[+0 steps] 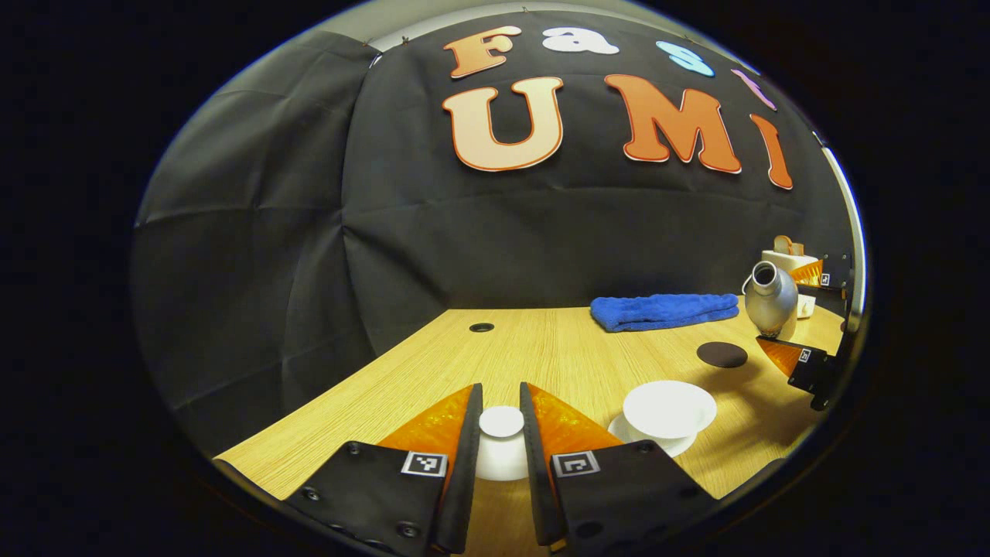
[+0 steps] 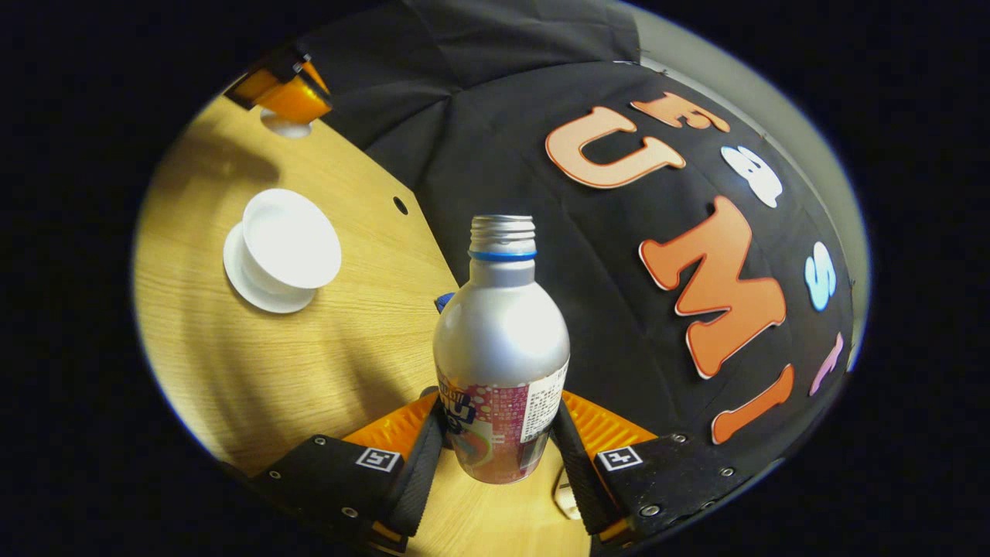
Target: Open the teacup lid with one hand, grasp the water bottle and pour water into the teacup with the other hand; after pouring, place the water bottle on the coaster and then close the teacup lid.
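Right gripper [image 2: 495,456] clamped the uncapped water bottle [image 2: 501,348]; left gripper [image 1: 501,441] pinched the lid [image 1: 501,422]. Overtilting early could spill short of the teacup [image 2: 290,240].

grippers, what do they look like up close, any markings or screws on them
In the left gripper view the left gripper has two long flat fingers on black housing blocks, each carrying a small square black-and-white tag and round screw heads. The right gripper in the right gripper view is built the same: paired fingers, black blocks, one square tag per side, screws along the edges. No cables or sleeves visible.
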The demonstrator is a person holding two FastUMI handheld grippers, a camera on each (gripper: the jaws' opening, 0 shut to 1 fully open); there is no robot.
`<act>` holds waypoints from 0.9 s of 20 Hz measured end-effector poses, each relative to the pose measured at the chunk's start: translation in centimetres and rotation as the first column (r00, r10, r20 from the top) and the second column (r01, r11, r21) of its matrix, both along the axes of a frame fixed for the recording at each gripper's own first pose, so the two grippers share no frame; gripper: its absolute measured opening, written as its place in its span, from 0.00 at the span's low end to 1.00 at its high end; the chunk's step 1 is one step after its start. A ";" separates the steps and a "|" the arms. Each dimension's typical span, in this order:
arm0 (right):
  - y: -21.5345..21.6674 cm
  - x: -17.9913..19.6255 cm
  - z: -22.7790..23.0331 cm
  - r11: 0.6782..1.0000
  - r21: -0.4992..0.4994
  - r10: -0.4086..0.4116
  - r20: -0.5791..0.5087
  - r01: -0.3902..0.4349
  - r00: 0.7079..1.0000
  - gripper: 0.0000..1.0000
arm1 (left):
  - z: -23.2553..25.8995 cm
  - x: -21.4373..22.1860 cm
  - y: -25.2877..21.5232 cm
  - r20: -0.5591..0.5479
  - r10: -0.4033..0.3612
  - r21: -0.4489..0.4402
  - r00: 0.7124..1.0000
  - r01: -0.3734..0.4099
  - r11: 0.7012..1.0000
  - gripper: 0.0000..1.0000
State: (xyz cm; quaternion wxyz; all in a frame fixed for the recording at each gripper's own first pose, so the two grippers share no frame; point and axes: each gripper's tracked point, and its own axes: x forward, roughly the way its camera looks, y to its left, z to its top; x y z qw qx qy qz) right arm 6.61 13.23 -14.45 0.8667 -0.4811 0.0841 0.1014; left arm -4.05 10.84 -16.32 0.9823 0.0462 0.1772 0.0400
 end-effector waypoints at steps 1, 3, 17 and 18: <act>0.0 0.1 0.3 0.998 -0.059 0.012 0.025 -0.010 1.000 0.78 | -0.2 0.0 0.4 -0.003 0.006 0.001 1.000 -0.006 1.000 0.35; 0.7 0.5 1.0 0.987 -0.159 0.045 0.064 -0.035 0.997 0.77 | -0.3 -0.1 1.0 -0.008 0.014 0.000 1.000 -0.014 1.000 0.36; 2.9 1.2 3.5 0.772 -0.625 0.303 0.204 -0.114 0.931 0.77 | -0.5 -0.7 3.8 -0.017 0.023 -0.009 1.000 -0.024 1.000 0.36; 3.1 1.3 3.7 0.756 -0.644 0.322 0.209 -0.118 0.923 0.77 | -0.5 -0.7 3.8 -0.016 0.024 -0.010 1.000 -0.024 1.000 0.36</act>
